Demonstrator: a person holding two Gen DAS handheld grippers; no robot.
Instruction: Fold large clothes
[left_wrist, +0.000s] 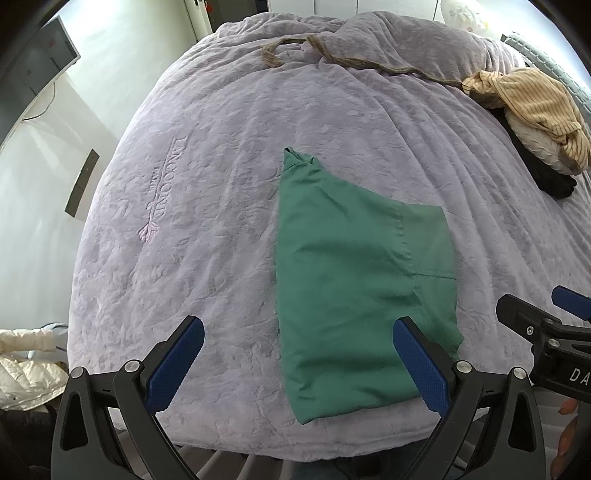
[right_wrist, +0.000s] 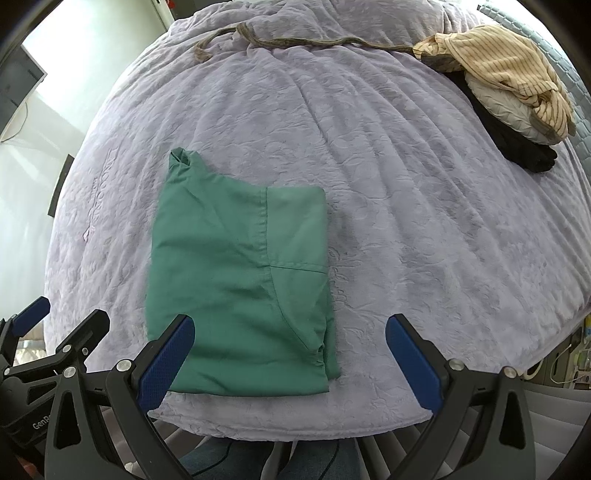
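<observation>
One garment: green garment (right_wrist: 236, 280), already folded into a compact rectangle, lying left of centre in the right wrist view, near the lower edge of the lilac bedcover (right_wrist: 406, 221).
Left gripper: left gripper (left_wrist: 299, 363), fingers spread wide, holding nothing; its right pad sits over the garment's lower right corner in the picture, contact cannot be told.
Right gripper: right gripper (right_wrist: 290, 360), fingers likewise wide apart and empty, straddling the garment's lower right portion from above.
Handling: judged light, thin woven cloth, soft and limp; layers likely to slide apart if lifted by one corner.
Where to grip: both lower corners at once, or the thick seamed fold at the right side, pinching all layers.
Edges: bed edge runs just below the garment, at frame bottom; little margin there.
Open room: broad bare cover centre and right of the garment.
Upper right: heap of striped and dark clothes (right_wrist: 509, 92), well apart.
</observation>
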